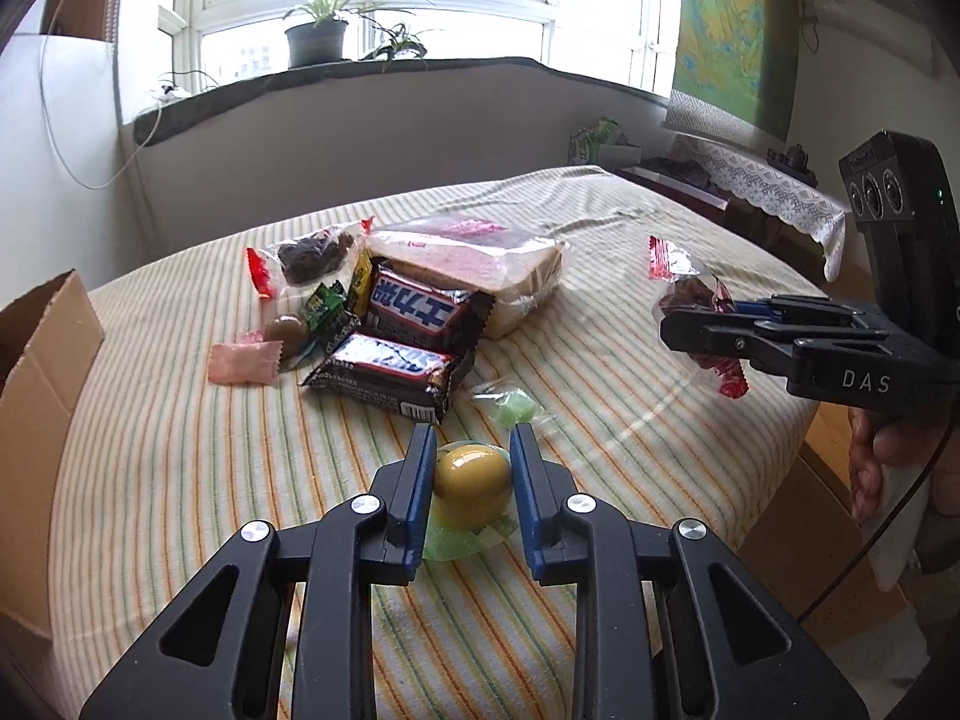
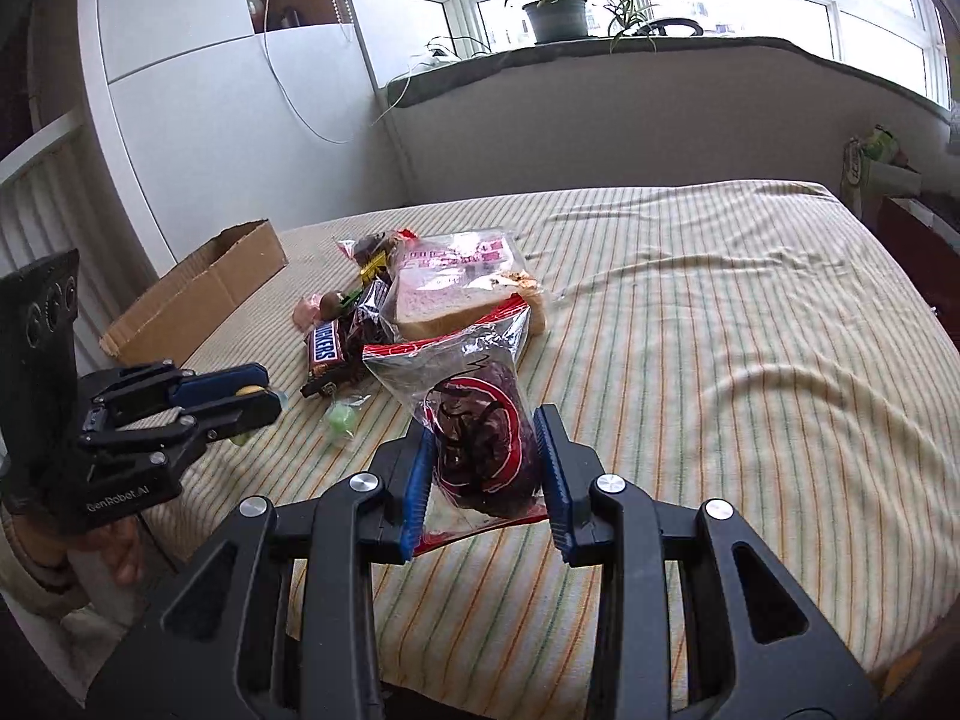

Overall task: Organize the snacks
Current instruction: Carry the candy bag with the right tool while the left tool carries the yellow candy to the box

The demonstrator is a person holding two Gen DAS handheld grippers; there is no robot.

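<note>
Gripping two snacks at once: left gripper [image 1: 471, 468] fingers clamping the yellow round candy [image 1: 471, 469] low over the striped bed [image 1: 600, 408], right gripper [image 2: 485, 456] fingers clamping the red dried-fruit packet [image 2: 480, 444] above it. Probably next carrying both toward the cardboard box [image 2: 198, 294], then releasing inside.

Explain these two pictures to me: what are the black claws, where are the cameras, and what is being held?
There is no robot. A person holds a two-finger gripper in each hand, each with a camera looking along its fingers. In the left wrist view, the left gripper is shut on a yellow ball-shaped candy in clear wrap. In the right wrist view, the right gripper pinches a clear packet of dark dried fruit. On the striped cloth lie bagged bread, two Snickers bars, small candies and another fruit packet. An open cardboard box sits at the side.
</note>
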